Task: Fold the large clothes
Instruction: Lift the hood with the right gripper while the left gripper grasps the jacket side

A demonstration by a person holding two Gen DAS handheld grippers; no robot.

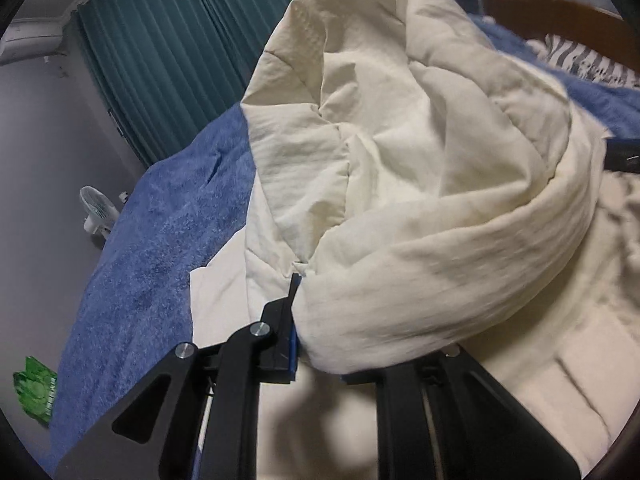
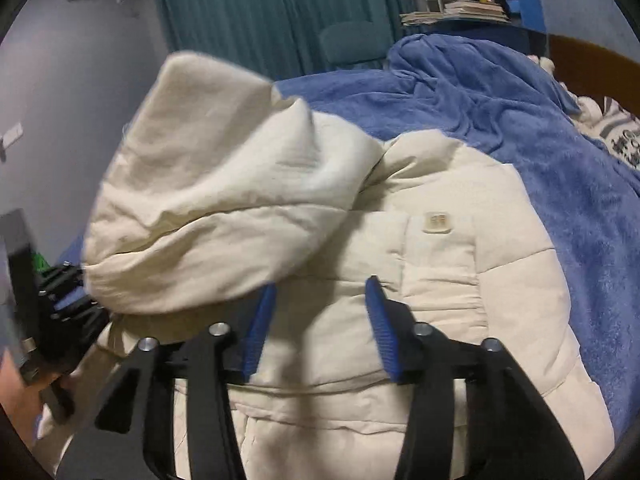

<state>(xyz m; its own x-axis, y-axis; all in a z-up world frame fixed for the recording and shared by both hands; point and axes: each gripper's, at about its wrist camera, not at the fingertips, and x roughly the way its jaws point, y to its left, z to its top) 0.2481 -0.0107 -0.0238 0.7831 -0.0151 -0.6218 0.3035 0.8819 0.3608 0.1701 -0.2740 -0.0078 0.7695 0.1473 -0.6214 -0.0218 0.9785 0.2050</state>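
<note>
Cream quilted puffer jacket (image 2: pixel 420 320) lies front-up on a blue fleece blanket (image 2: pixel 560 168), small chest patch visible. Left gripper (image 1: pixel 316 320) is clamped on a lifted, creased sleeve (image 1: pixel 400 200). Right gripper (image 2: pixel 320 320) hovers above the jacket, jaws wide apart, holding nothing.

Cream jacket sleeve (image 1: pixel 400 200) hides the left tongs' (image 1: pixel 320 320) right finger; sleeve blurred in right view.

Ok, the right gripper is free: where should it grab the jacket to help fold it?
Probably the jacket's right side edge, coming in from the blanket side. The body lies flat and smooth there, and the left gripper already holds the lifted sleeve. The open right gripper hovers over mid-chest.
</note>
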